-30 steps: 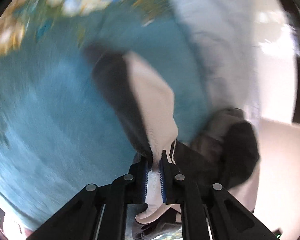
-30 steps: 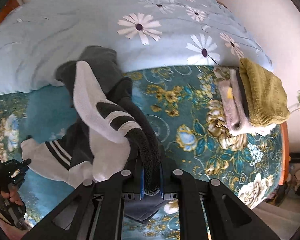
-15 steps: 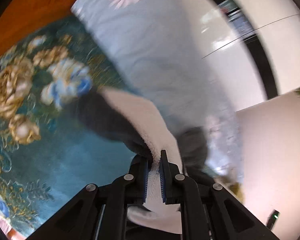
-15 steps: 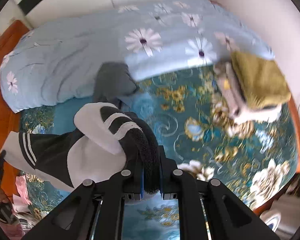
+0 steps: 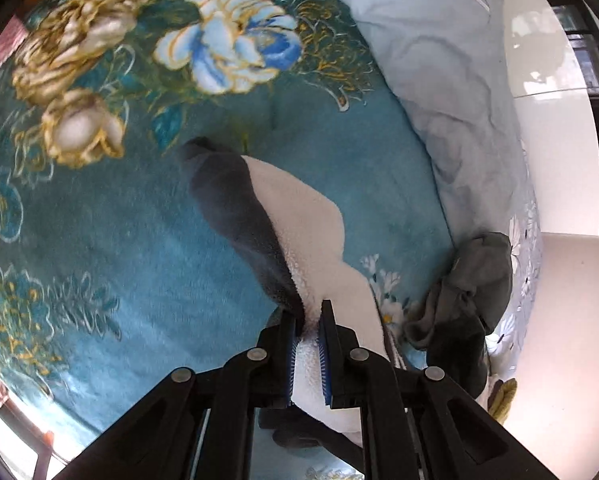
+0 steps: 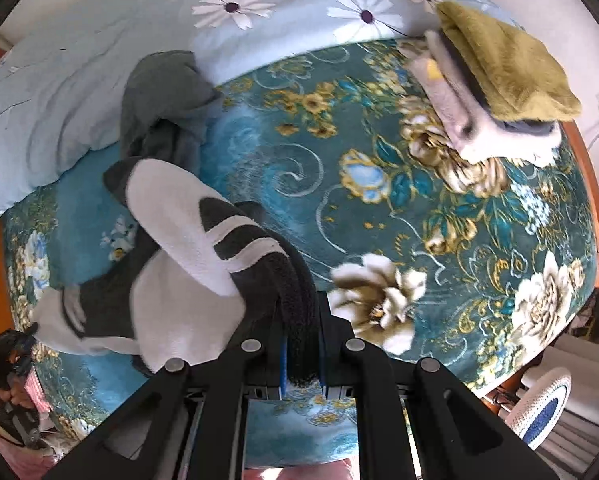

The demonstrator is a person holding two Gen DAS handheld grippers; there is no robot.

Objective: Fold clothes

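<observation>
A fleece garment in white and dark grey with stripes (image 6: 179, 240) hangs between my two grippers above the teal floral bedspread (image 6: 379, 200). My right gripper (image 6: 302, 320) is shut on its dark fuzzy edge. My left gripper (image 5: 309, 320) is shut on its white and grey part (image 5: 295, 220); that gripper also shows at the lower left of the right wrist view (image 6: 7, 356). A plain grey garment (image 6: 159, 92) lies crumpled against the quilt, and shows in the left wrist view (image 5: 471, 292).
A light blue daisy quilt (image 6: 79, 60) is bunched along the far side of the bed. A stack of folded clothes topped by an olive one (image 6: 495, 68) sits at the far right. A white stool (image 6: 543, 404) stands beside the bed at lower right.
Both grippers have swung with the fleece garment still in them. The right view now looks lower over the bed, and the garment hangs closer to the bedspread.
</observation>
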